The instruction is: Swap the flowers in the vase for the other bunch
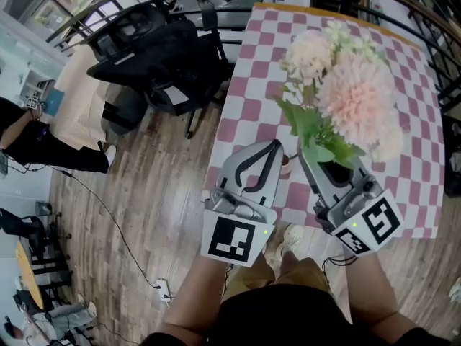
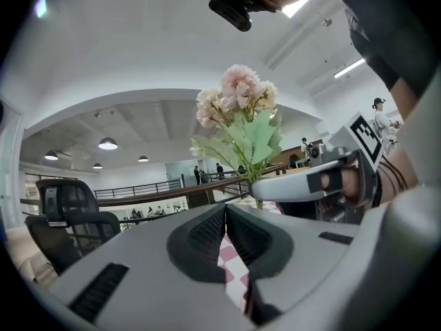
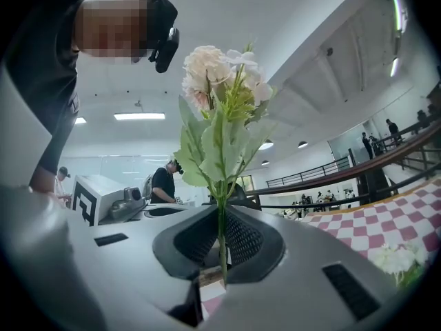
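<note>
The right tongs [image 3: 220,245] are pinching the thin green stem [image 3: 221,216] of a bunch of pale pink and cream flowers with broad green leaves [image 3: 219,81]. They hold it upright above the surface under a pink-and-white checked cloth [image 1: 252,85], over the near edge and toward its right side. The ribbed pads meet on the stem just below the lowest leaves, and the heads stand high above the grip. The left tongs [image 2: 225,221] are pressed together on nothing and hover just beside the bunch, nearer the left part of the near edge. A small pale round object [image 1: 286,166] sits between the two tools at that edge; it may be the vase, but I cannot tell. Low in the right gripper view a cluster of white blossoms [image 3: 396,259] lies on the cloth, probably the other bunch. The held bunch looks light but top-heavy. The stem seems slender and bendy, so the heads are likely to sway with any quick swing, and the petals and leaves would crush easily. The best hold is likely low on the bare stem, firm enough to stop it twisting, never on the blooms.
</note>
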`<state>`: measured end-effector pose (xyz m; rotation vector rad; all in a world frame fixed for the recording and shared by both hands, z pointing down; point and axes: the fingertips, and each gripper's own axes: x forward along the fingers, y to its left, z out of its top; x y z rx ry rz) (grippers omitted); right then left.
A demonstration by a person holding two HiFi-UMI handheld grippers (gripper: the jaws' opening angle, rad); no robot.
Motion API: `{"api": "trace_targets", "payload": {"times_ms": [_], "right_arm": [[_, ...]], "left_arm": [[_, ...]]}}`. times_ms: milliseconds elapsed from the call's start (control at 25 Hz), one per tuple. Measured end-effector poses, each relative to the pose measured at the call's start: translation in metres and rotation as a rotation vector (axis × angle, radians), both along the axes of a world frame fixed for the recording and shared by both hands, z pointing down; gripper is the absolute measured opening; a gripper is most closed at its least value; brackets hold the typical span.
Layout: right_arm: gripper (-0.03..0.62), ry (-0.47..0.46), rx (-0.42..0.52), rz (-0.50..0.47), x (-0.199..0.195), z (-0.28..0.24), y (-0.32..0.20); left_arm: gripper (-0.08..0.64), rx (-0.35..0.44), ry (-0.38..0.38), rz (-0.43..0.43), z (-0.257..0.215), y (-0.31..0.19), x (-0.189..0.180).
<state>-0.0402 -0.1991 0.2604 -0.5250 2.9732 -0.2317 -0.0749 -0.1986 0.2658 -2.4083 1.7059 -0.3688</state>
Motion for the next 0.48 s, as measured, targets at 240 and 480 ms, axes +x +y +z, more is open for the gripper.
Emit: {"api": "trace_targets", "payload": {"times_ms": [240, 480], "right_arm": [[0.043, 0.02, -0.044, 0.018, -0.006, 0.025, -0.015], [0.043, 0.049, -0.074, 0.028, -0.012, 0.05, -0.027]], "left_arm": [[0.009, -0.046, 0.019, 0.002, 0.031, -0.013, -0.013], [0.009, -0.076, 0.033, 0.004, 0.055, -0.025, -0.022]]}}
